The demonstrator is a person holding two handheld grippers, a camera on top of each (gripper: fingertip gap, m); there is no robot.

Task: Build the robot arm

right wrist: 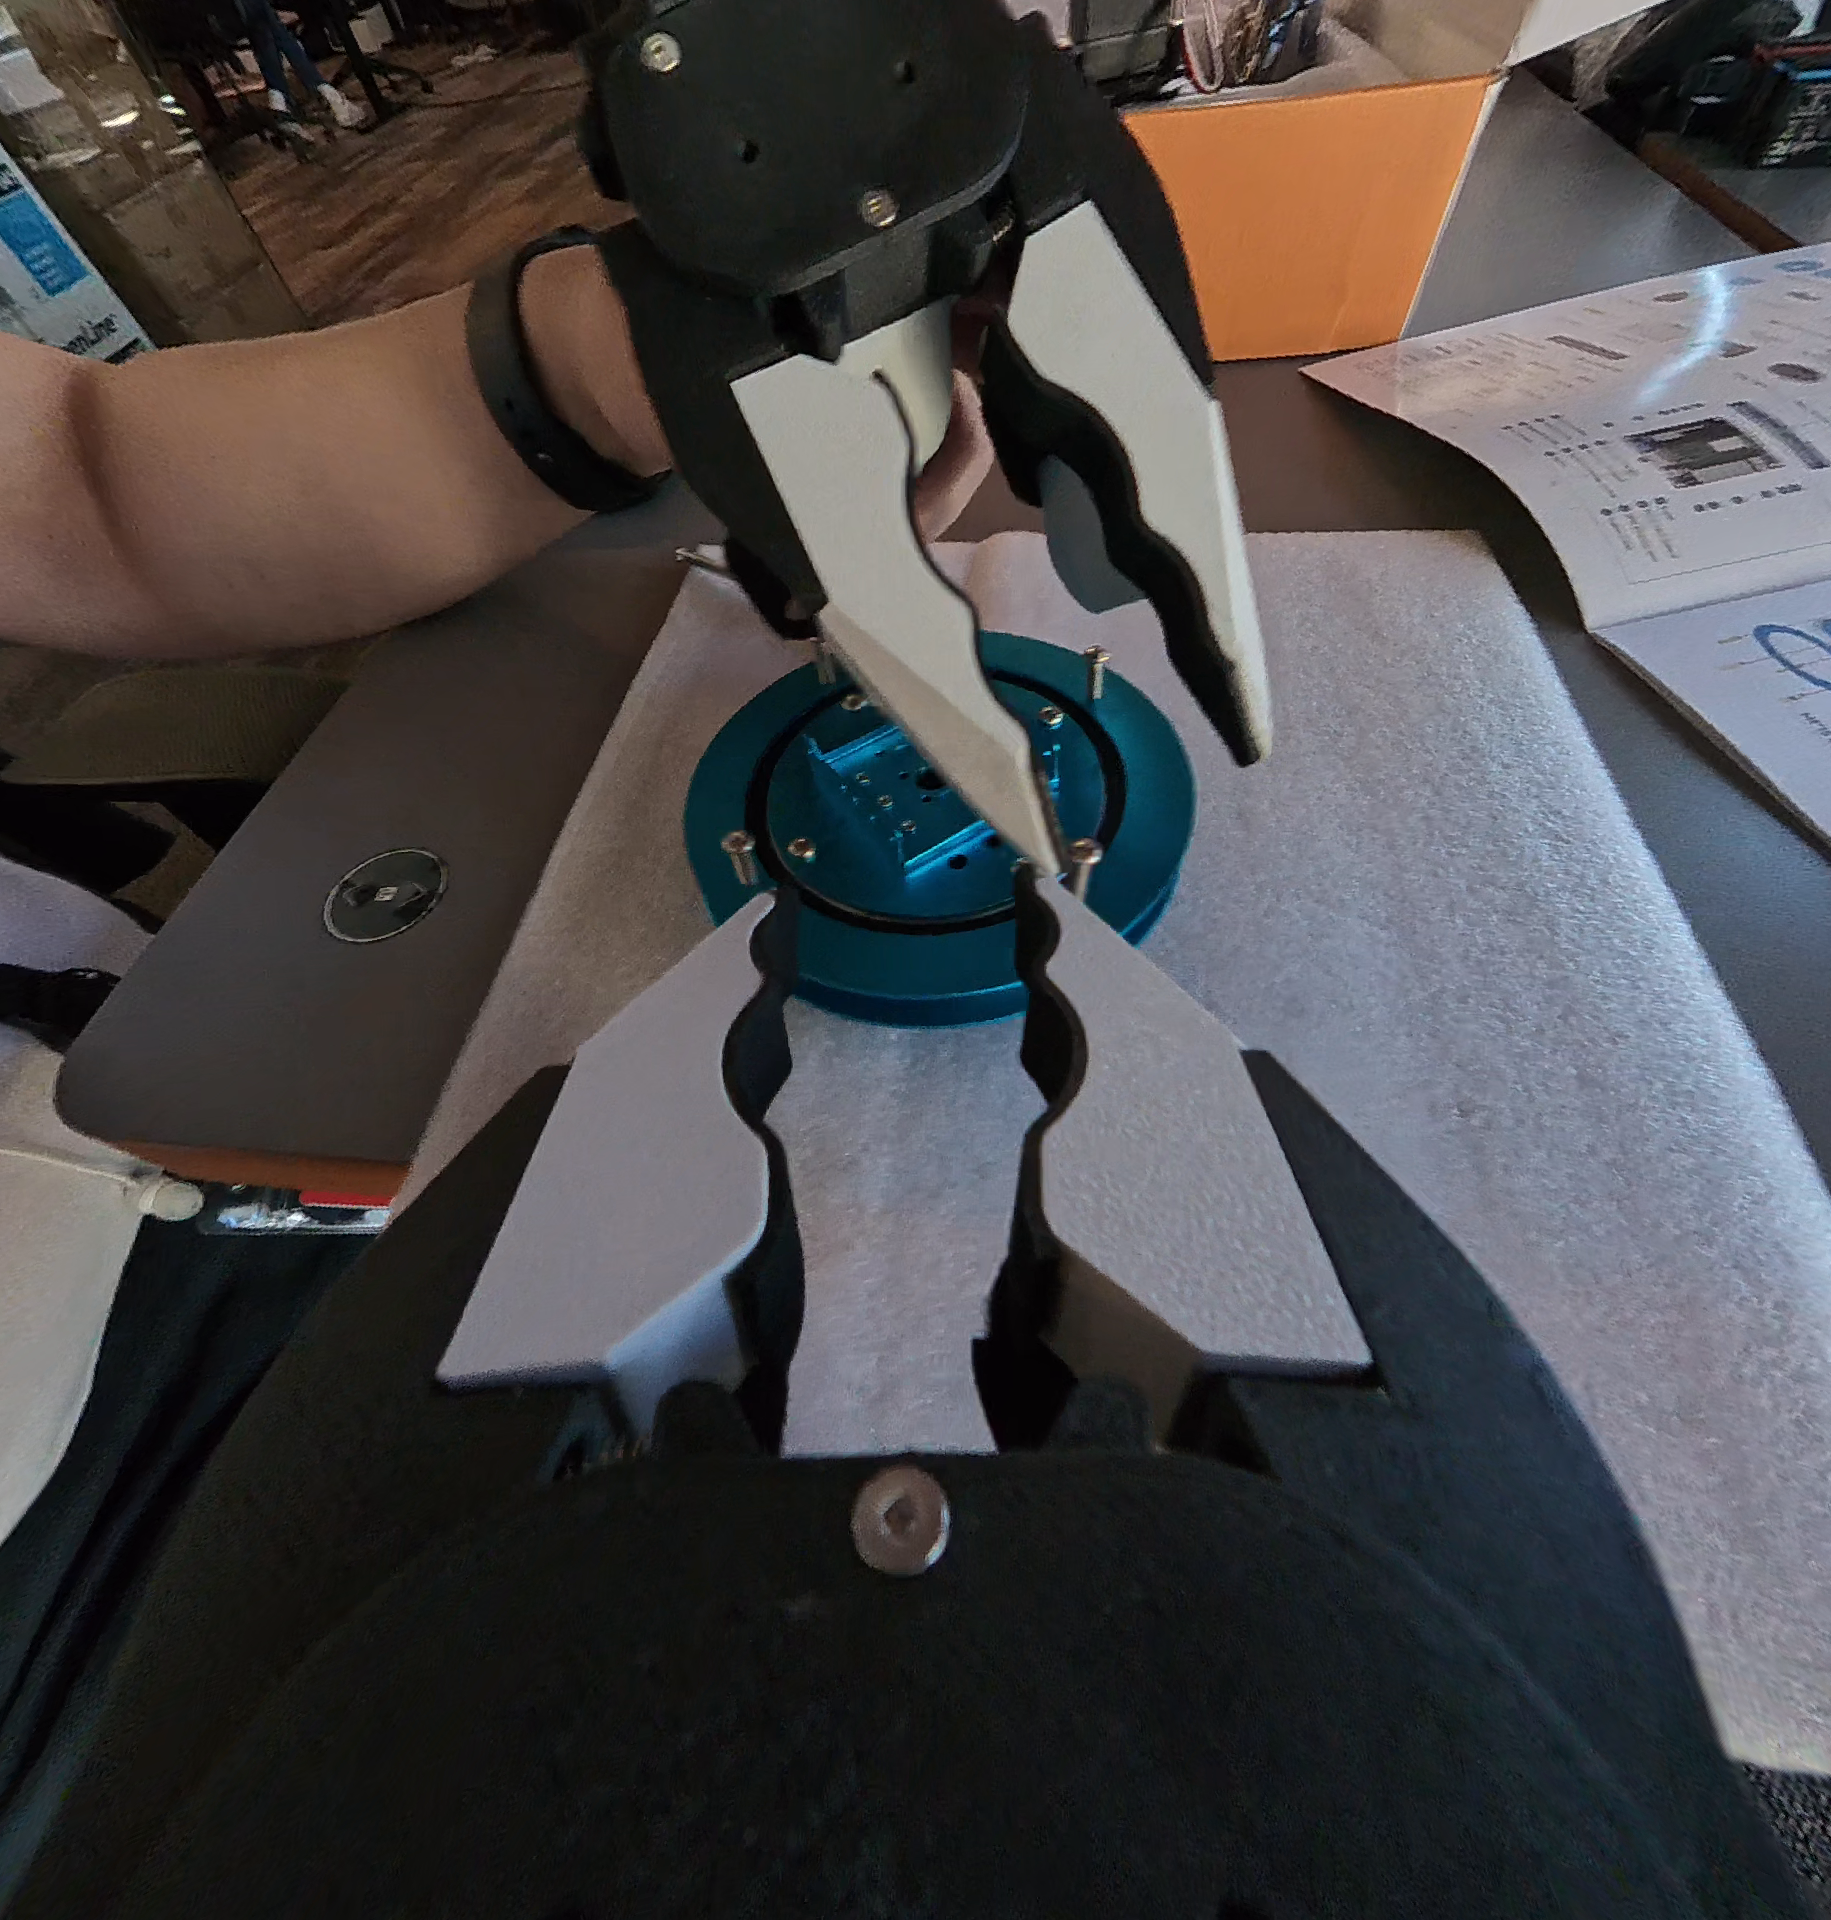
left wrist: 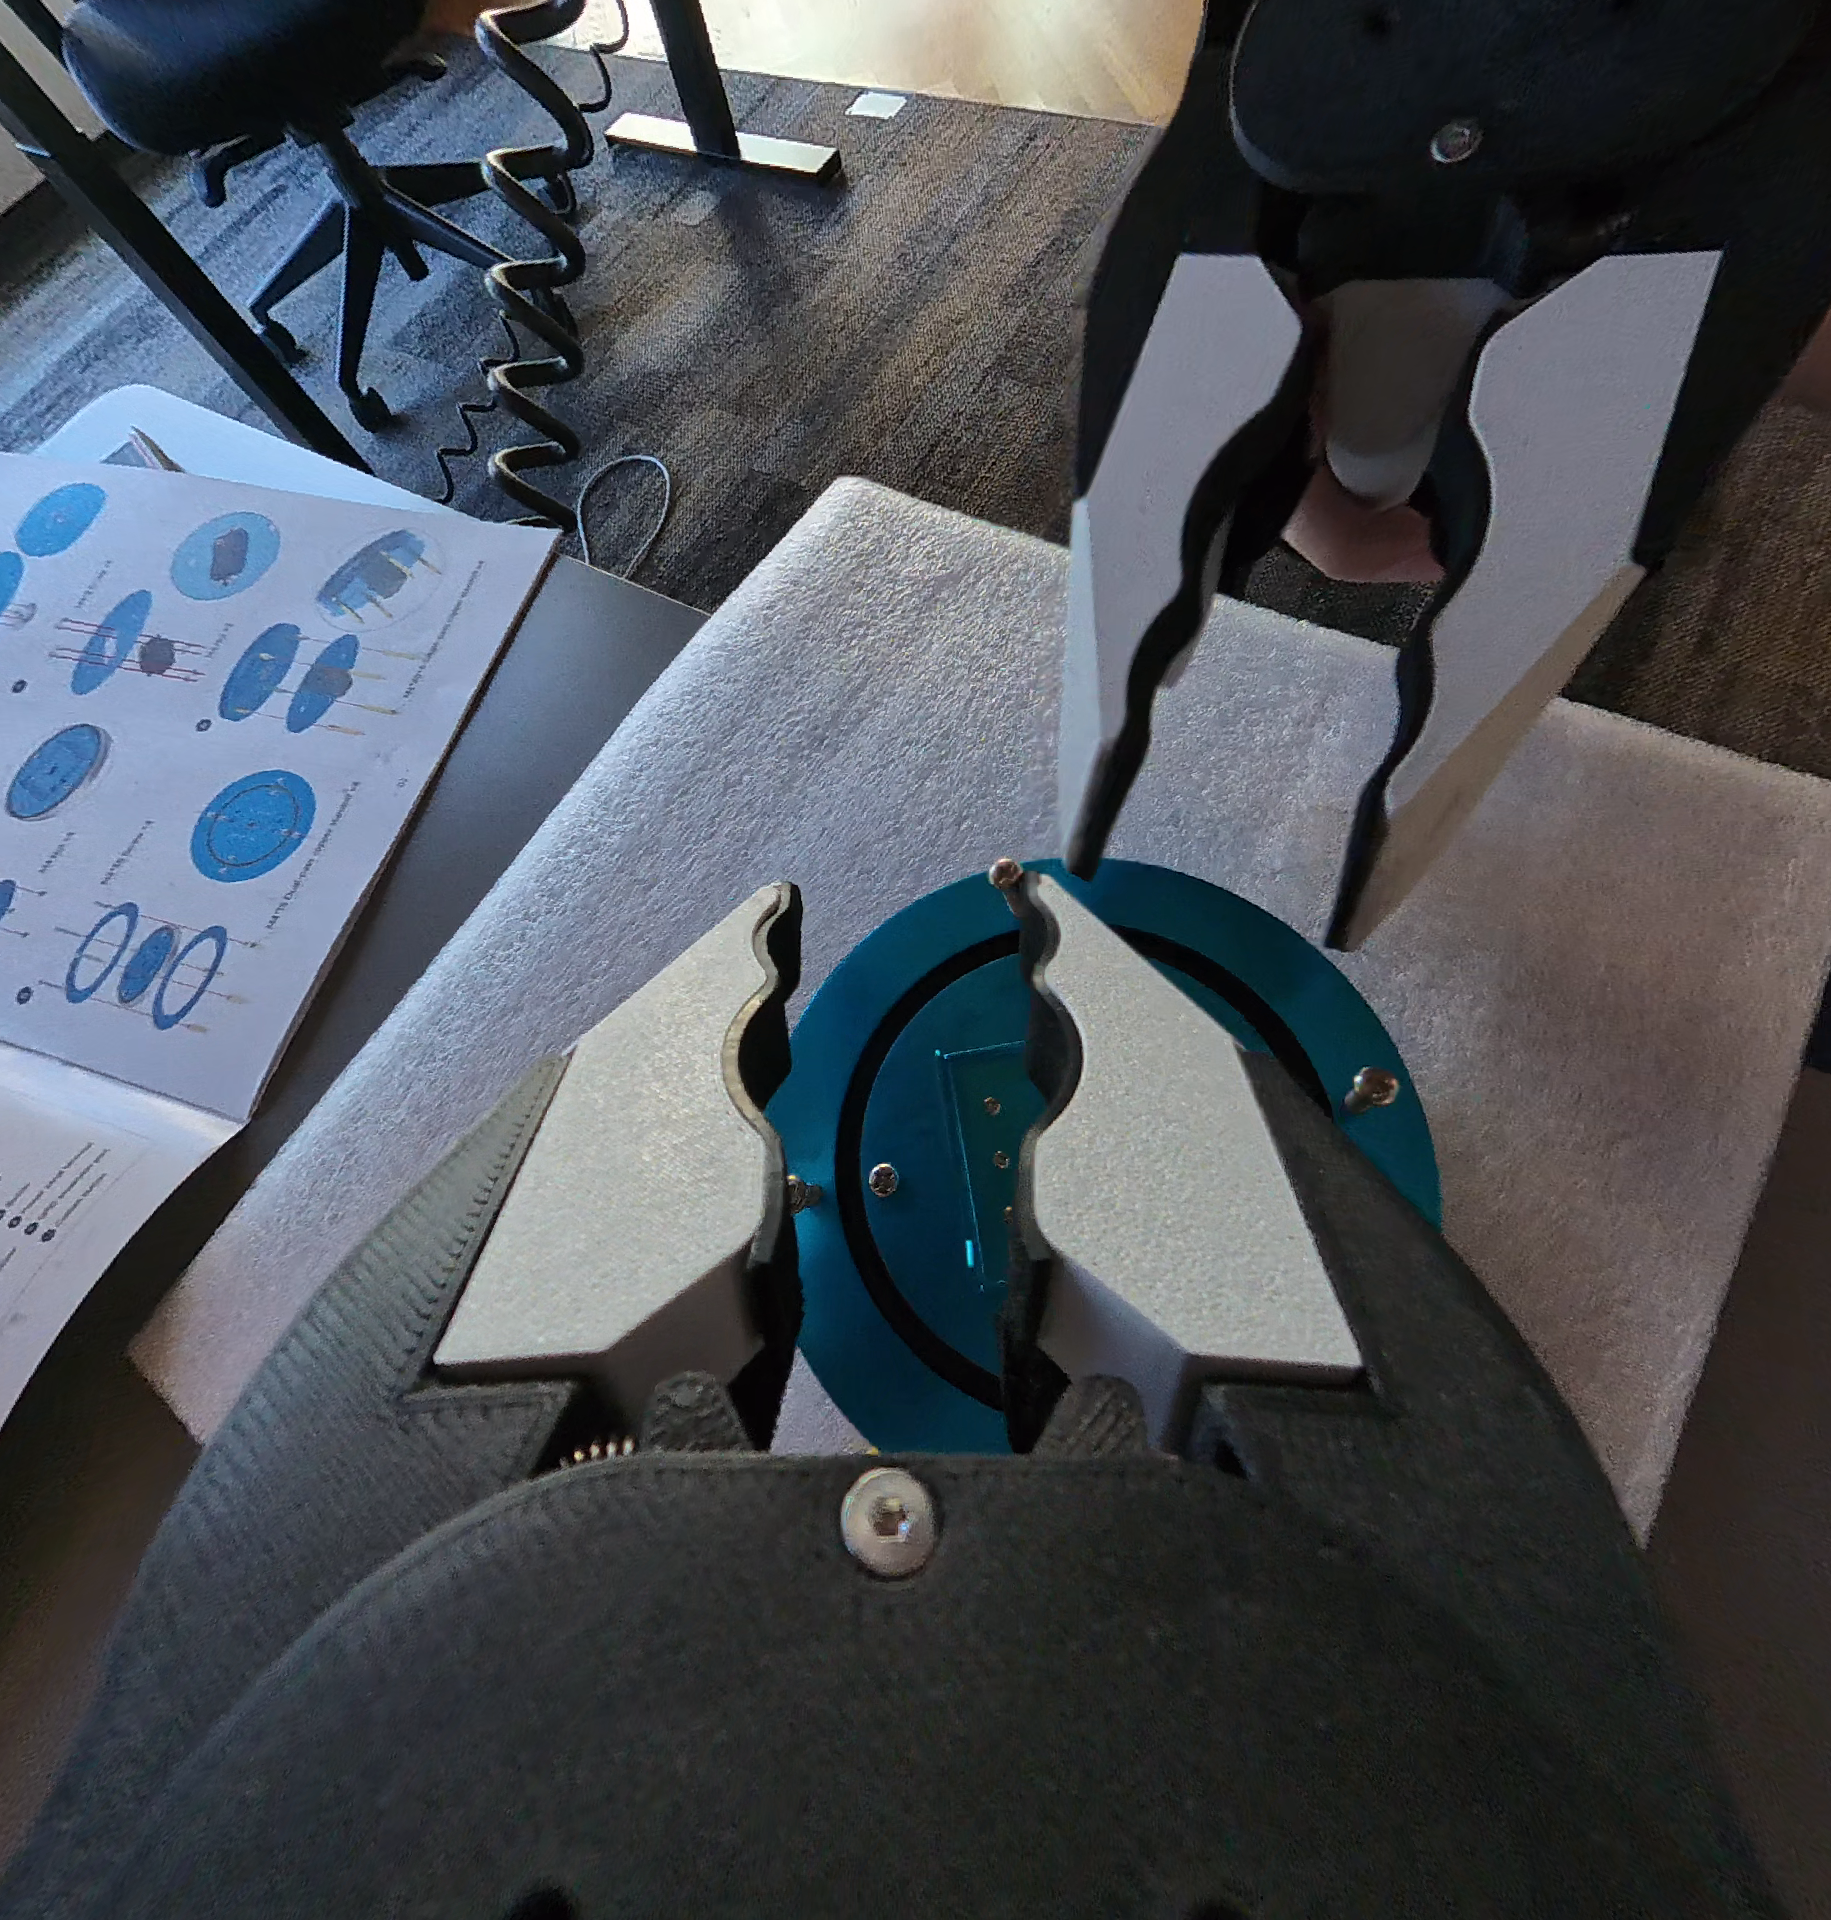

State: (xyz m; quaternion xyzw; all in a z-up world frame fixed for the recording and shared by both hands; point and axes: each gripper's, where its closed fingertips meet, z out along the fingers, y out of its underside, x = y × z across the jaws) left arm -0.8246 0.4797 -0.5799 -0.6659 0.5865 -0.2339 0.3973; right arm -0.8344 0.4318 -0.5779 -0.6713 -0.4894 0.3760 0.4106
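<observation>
While the left tool [left wrist: 906, 914] hangs spread over the blue metal disc assy [right wrist: 942, 831], the right tool [right wrist: 895, 894] (also spread, holding nothing) sits just beside a rim screw [right wrist: 1082, 857]. Risk, as judged: a tip could knock upright screws over. Disc rests on white foam sheet [right wrist: 1410, 935], atop the bench [right wrist: 1617, 208].

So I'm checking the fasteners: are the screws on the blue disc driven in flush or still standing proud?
Standing proud: the screws rise upright above the blue disc, shanks visible under their heads.
</observation>
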